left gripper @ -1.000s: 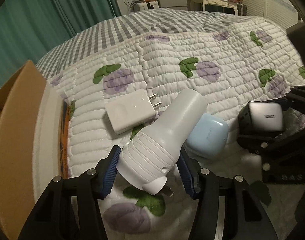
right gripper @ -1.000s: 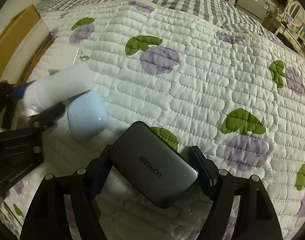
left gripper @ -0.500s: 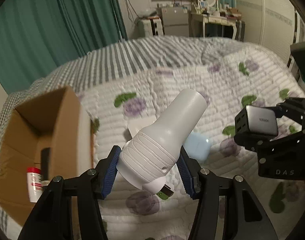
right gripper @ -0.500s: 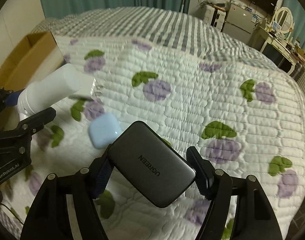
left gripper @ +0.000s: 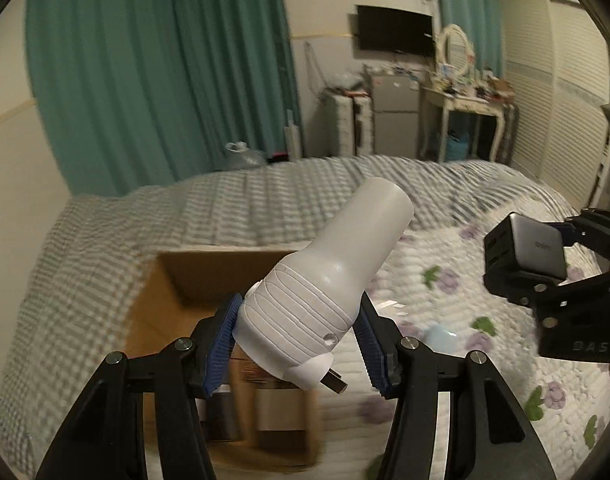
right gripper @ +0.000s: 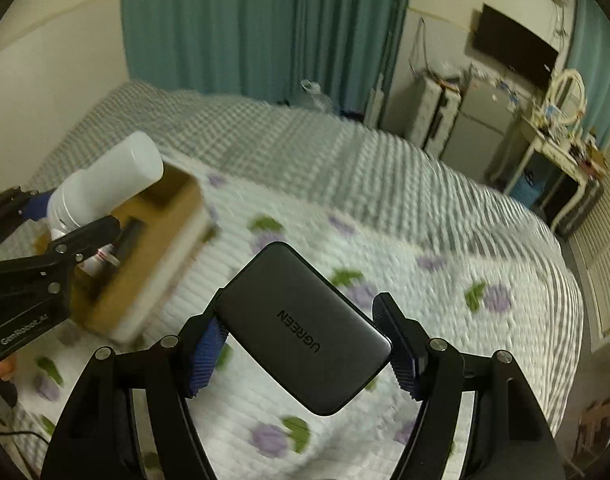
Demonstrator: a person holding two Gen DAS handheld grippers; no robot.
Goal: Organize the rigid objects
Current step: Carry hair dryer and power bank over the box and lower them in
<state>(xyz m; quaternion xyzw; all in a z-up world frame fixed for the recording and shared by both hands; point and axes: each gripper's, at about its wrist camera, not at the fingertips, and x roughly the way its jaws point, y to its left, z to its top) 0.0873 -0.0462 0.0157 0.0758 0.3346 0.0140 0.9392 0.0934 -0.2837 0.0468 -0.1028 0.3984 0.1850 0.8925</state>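
My left gripper (left gripper: 299,346) is shut on a white ribbed plug-in device (left gripper: 329,280) with metal prongs, held high above the bed, over the near edge of an open cardboard box (left gripper: 209,276). My right gripper (right gripper: 303,348) is shut on a dark grey UGREEN charger (right gripper: 305,328), also held in the air. The charger shows in the left wrist view (left gripper: 525,250) at right. The white device (right gripper: 105,188) and the box (right gripper: 161,252) show at left in the right wrist view. A pale blue case (left gripper: 439,336) and a white charger (left gripper: 389,306) lie on the quilt, blurred.
The box holds a dark item and a red-and-white tube (right gripper: 105,258). The quilted bed (right gripper: 385,248) spreads below both grippers. Teal curtains (left gripper: 165,80), a TV, a small fridge (left gripper: 395,120) and a dressing table (left gripper: 465,108) stand beyond the bed.
Both grippers have risen high above the bed with their objects. The left one has swung left over the cardboard box. The blue case and white charger stayed on the quilt.
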